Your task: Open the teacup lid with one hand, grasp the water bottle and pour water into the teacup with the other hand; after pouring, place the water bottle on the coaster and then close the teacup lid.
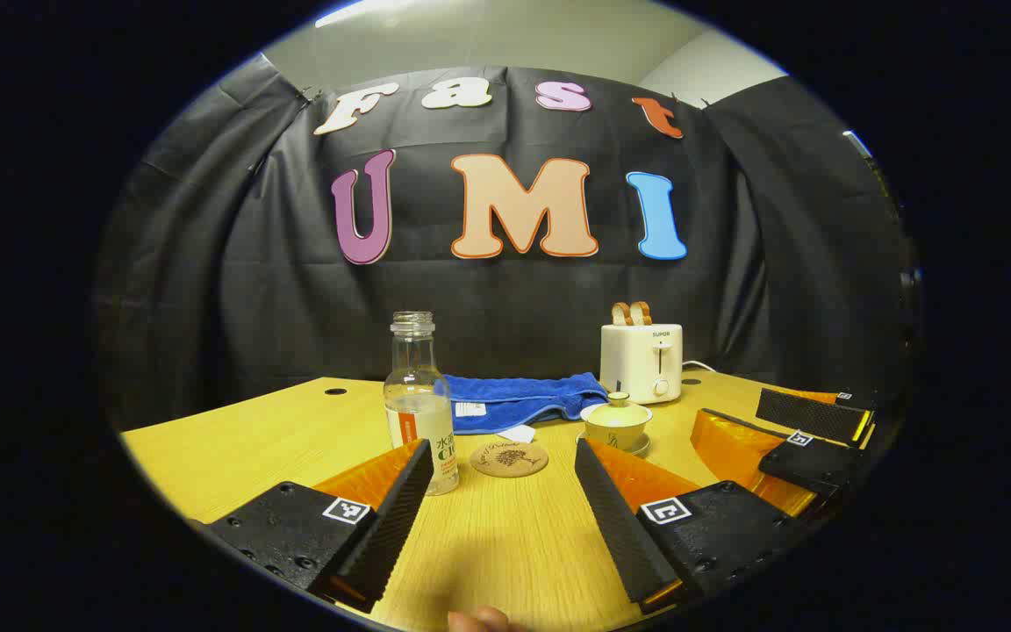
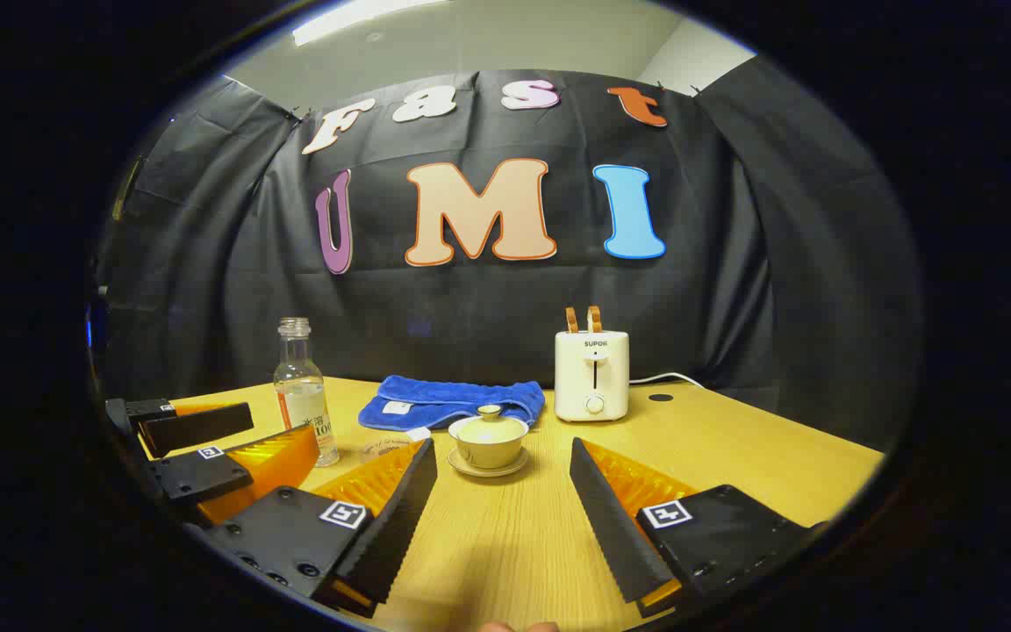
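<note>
A clear uncapped water bottle (image 1: 419, 399) (image 2: 301, 392) stands on the wooden table (image 1: 251, 439), partly filled. Right of it lies a round cork coaster (image 1: 509, 458) (image 2: 383, 449). A pale lidded teacup (image 1: 617, 422) (image 2: 489, 439) rests on its saucer, lid on. In the left gripper view, my left gripper (image 1: 501, 491) is open, low over the table in front of the coaster, with the bottle just beyond its left finger. My right gripper (image 2: 503, 496) is open in front of the teacup, holding nothing. Each view shows the other gripper at its edge: the right gripper (image 1: 808, 434), the left gripper (image 2: 198, 448).
A blue towel (image 1: 519, 399) (image 2: 448, 399) lies folded behind the cup and coaster. A white toaster (image 1: 641, 360) (image 2: 591, 373) with two slices in it stands at the back, its cord trailing right. A fingertip shows at the bottom edge of each view.
</note>
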The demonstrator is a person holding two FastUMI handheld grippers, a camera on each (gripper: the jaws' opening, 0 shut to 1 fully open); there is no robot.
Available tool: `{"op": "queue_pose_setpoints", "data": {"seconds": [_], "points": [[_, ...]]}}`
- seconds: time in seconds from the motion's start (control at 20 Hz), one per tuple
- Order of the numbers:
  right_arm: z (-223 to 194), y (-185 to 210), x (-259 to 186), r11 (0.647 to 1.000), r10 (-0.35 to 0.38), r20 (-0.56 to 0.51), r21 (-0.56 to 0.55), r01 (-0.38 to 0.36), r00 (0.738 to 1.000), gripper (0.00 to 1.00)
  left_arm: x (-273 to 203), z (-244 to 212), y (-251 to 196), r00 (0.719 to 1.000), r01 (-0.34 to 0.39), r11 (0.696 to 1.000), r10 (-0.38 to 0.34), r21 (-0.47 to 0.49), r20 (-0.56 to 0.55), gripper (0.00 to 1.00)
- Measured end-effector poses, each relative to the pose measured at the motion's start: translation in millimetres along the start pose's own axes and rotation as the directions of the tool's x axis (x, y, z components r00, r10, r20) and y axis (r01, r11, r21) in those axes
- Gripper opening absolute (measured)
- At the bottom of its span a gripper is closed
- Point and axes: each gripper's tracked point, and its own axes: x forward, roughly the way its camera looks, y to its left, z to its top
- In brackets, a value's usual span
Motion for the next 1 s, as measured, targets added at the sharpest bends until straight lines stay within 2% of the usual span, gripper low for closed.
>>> {"op": "queue_pose_setpoints", "data": {"seconds": [1.0], "points": [[-1.9, 7.4, 0.1, 0.999, 0.046, -0.005, 0.001, -0.046, 0.999, 0.97, 0.2, 0.8, 0.2, 1.000, 0.007, 1.000, -0.007, 0.000, 0.003, 0.95]]}}
